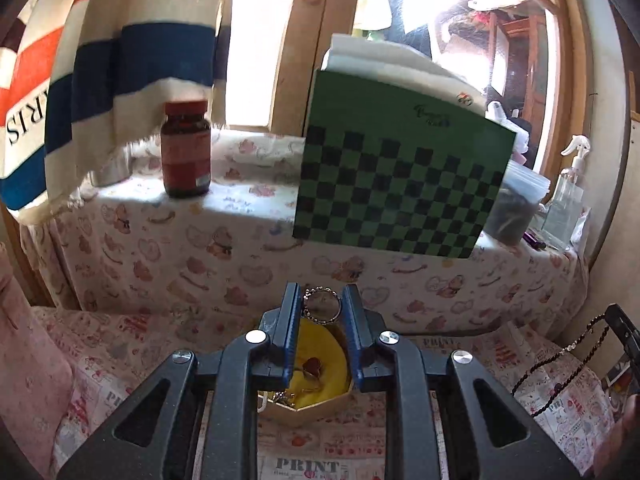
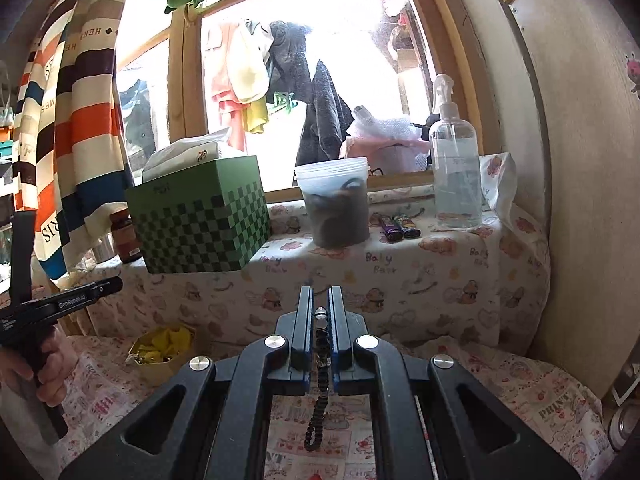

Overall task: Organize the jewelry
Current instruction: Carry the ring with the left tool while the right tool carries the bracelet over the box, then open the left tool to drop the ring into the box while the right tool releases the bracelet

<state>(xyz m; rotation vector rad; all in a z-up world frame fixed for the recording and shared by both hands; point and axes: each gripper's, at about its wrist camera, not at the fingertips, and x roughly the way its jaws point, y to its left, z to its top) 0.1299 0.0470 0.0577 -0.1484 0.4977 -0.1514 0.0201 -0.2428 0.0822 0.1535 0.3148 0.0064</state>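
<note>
My left gripper (image 1: 322, 300) is shut on a small silver ring-shaped piece of jewelry (image 1: 322, 305), pinched between its blue pads. Right below it stands an open hexagonal box (image 1: 316, 410) lined with yellow cloth, with a red piece and other jewelry inside. My right gripper (image 2: 320, 300) is shut on a black beaded necklace (image 2: 320, 392) that hangs down between its jaws. In the left wrist view that necklace (image 1: 560, 364) dangles at the far right. The yellow-lined box (image 2: 162, 350) shows at lower left in the right wrist view, near a hand holding the left gripper's handle (image 2: 48, 312).
A green checkered box (image 1: 396, 172) and a brown jar with a red lid (image 1: 186, 148) stand on the cloth-covered sill. A plastic tub (image 2: 338, 204), two lighters (image 2: 398, 227) and a spray bottle (image 2: 454, 160) stand further right. A striped curtain (image 1: 100, 64) hangs at left.
</note>
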